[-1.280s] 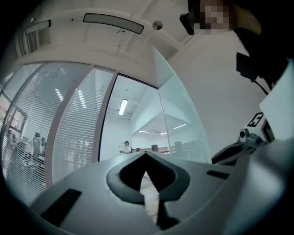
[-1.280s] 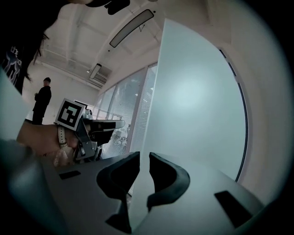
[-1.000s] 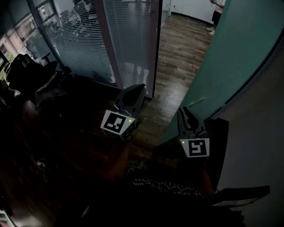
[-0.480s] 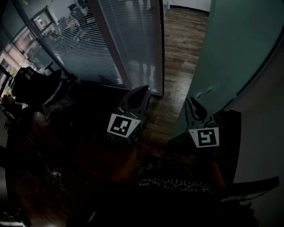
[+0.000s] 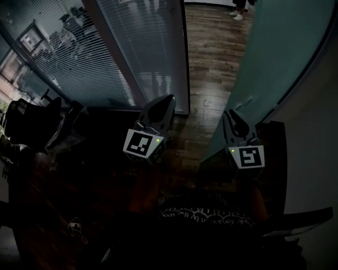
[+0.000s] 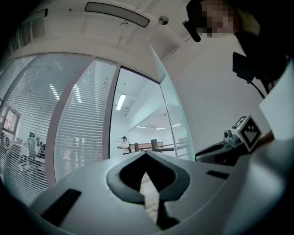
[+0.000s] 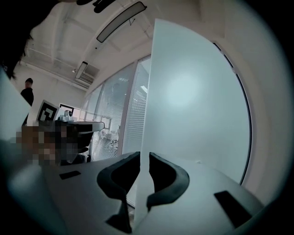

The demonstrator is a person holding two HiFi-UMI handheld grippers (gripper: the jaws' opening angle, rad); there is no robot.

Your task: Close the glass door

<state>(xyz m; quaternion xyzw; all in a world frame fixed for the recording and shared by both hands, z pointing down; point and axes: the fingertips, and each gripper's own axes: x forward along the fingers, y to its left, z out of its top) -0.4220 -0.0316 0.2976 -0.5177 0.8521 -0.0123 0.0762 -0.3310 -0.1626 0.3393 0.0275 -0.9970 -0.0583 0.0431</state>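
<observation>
The glass door [image 5: 280, 52] is a frosted teal pane that stands open at the right of the head view. Its free edge runs down to my right gripper [image 5: 231, 115]. In the right gripper view the door's edge [image 7: 193, 105] passes between the jaws of my right gripper [image 7: 144, 158], and both pads press on it. My left gripper [image 5: 168, 99] hangs to the left of the door, pointing at the doorway. In the left gripper view the tips of my left gripper [image 6: 146, 154] meet with nothing between them.
A fixed glass wall with blinds [image 5: 105, 52] ends at a dark door frame [image 5: 186, 63]. Wooden floor [image 5: 214, 63] runs through the doorway, with a person's feet [image 5: 237, 13] far beyond. Dark chairs [image 5: 31, 121] stand at the left. A white wall [image 5: 317, 137] stands behind the door.
Both grippers have moved across the floor with the door edge, and the blinds wall now fills more of the head view. The right gripper stays clamped on the door's edge.
</observation>
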